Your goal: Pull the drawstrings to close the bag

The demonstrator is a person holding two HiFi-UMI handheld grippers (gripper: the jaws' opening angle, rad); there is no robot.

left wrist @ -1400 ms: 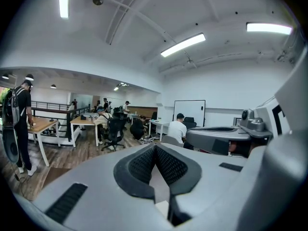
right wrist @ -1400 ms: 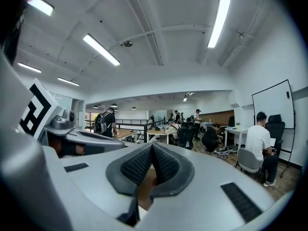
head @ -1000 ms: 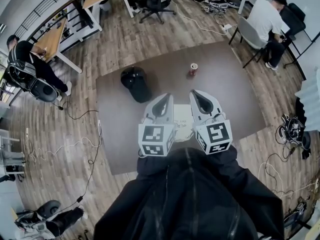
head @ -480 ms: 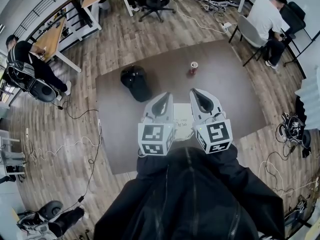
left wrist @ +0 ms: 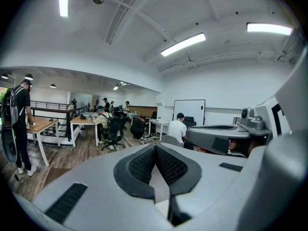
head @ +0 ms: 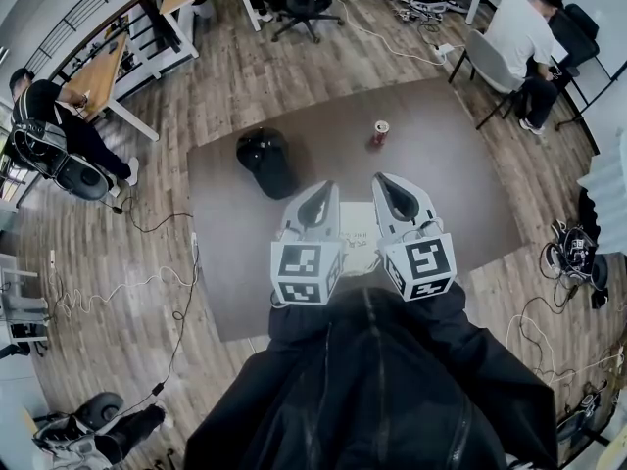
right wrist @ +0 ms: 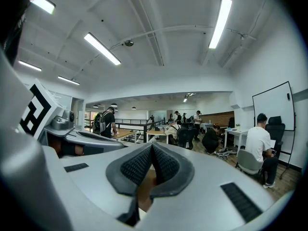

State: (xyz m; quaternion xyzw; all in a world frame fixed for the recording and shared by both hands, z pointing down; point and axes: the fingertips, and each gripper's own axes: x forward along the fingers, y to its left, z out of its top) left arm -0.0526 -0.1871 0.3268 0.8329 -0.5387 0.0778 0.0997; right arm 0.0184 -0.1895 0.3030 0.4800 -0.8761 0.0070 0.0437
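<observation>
An open-plan office with a wood floor [head: 245, 76], seen from above, with people seated at desks around the edges. In the middle stands a brown surface [head: 441, 164]. Near its front edge lies a white bag [head: 358, 228] — flat, mostly hidden between the two tools a person holds side by side above it. The left claw [head: 320, 192] is pressed together with nothing in it, its ribbed pads [left wrist: 166, 165] meeting at the tip. The right claw [head: 389, 184] is likewise pressed together and empty. Toward the far edge stands a red can [head: 380, 133]; toward the far left corner sits a black rounded object [head: 266, 163], well apart from the bag.
</observation>
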